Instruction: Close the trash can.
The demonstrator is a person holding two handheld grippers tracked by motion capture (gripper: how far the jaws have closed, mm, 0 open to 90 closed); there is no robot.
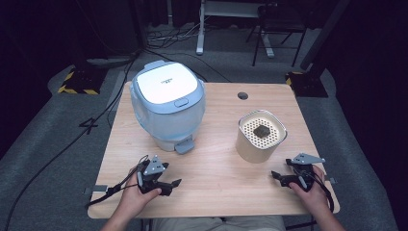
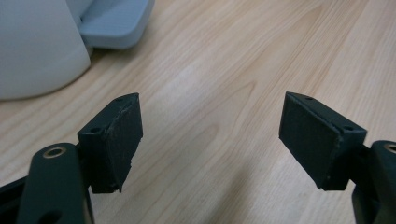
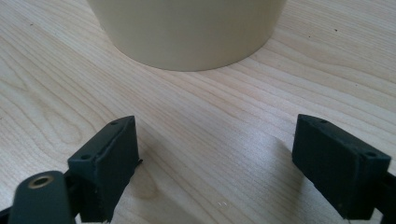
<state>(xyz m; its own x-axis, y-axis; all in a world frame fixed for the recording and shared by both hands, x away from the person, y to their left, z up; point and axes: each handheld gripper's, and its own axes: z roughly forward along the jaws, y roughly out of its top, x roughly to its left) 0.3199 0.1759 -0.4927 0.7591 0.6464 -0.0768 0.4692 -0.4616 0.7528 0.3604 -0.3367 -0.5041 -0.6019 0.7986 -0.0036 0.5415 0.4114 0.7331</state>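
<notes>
So the two things in play here are the pale blue bin (image 1: 167, 106) with its white lid and a foot pedal (image 1: 184, 146) sticking out at the bottom front, sitting on the left half of the wooden surface (image 1: 216, 187), and the cream container (image 1: 260, 136) with a perforated top and a small dark lump resting in the middle of it, over on the right half. The left gripper (image 1: 174, 185) sits low over the surface near the pedal, jaws spread wide with nothing between them, and in the left gripper view the pedal (image 2: 116, 23) is off to the upper left, so it isn't lined up with anything yet. The right gripper (image 1: 275, 175) is also spread apart and empty, low by the surface just in front of the cream container (image 3: 187, 32). What I'd worry about: that container looks wider than the gap between the right jaws, so going for the body would probably just shove it across the wood, or tip it and roll the dark lump off the top. The bin looks light and tall too, so a sideways poke at the pedal instead of a straight push down could skate it backwards. Both trailing cables near the hands could also snag.
</notes>
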